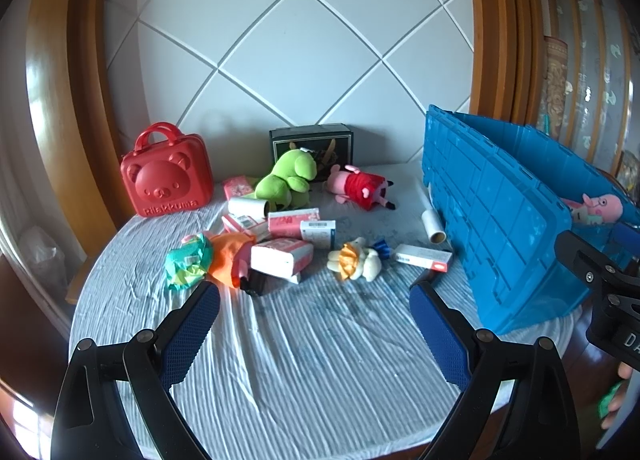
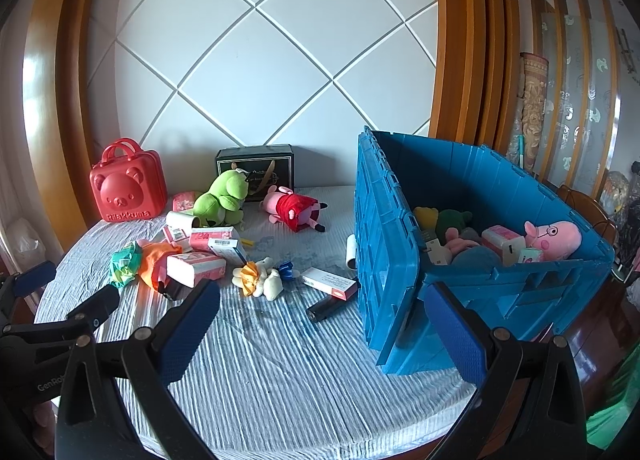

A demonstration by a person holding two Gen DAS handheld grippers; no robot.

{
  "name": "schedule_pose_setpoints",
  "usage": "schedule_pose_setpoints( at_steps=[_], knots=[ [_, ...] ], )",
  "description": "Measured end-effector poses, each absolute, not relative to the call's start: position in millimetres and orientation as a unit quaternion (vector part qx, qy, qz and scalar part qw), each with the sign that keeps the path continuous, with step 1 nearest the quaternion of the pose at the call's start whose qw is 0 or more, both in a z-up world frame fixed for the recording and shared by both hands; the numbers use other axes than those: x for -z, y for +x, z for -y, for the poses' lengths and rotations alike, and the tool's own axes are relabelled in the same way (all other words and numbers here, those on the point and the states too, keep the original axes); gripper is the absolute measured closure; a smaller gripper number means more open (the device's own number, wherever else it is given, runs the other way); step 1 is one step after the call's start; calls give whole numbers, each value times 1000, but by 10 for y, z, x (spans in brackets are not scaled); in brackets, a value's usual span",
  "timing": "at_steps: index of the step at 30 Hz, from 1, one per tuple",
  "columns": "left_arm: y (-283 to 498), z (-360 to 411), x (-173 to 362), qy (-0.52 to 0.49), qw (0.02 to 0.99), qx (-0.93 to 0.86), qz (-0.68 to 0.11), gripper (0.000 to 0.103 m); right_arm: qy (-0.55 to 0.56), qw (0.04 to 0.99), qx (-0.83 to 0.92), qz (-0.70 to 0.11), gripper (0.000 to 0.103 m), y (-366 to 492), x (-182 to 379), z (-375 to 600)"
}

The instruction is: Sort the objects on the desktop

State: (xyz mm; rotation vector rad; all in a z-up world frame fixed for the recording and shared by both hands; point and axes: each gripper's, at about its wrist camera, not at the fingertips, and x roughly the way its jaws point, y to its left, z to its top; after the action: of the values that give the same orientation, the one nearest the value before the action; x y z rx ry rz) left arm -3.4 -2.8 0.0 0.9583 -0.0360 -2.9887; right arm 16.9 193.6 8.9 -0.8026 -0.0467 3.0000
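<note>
**Soft toys and light cartons left to sort**

While the left gripper [image 1: 314, 320] and right gripper [image 2: 320, 324] hover spread wide and empty, the small duck plush [image 2: 258, 276] lies nearest on the tablecloth [image 2: 280, 372] — light, squashy, best pinched across its body. Beside it, the medicine box [image 2: 330, 281] is stiff. Farther back, the red case [image 2: 128, 190] reads "Rilakkuma"; the blue crate [image 2: 384, 244] is partly filled.
</note>
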Motion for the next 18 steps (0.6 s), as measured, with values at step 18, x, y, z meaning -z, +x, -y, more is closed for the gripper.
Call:
schedule_pose_setpoints(
  at_steps=[18],
  knots=[
    [-52,242,133,312,5,950,5,6,-266,14,-964,23,0,129,-27,-1728]
  ],
)
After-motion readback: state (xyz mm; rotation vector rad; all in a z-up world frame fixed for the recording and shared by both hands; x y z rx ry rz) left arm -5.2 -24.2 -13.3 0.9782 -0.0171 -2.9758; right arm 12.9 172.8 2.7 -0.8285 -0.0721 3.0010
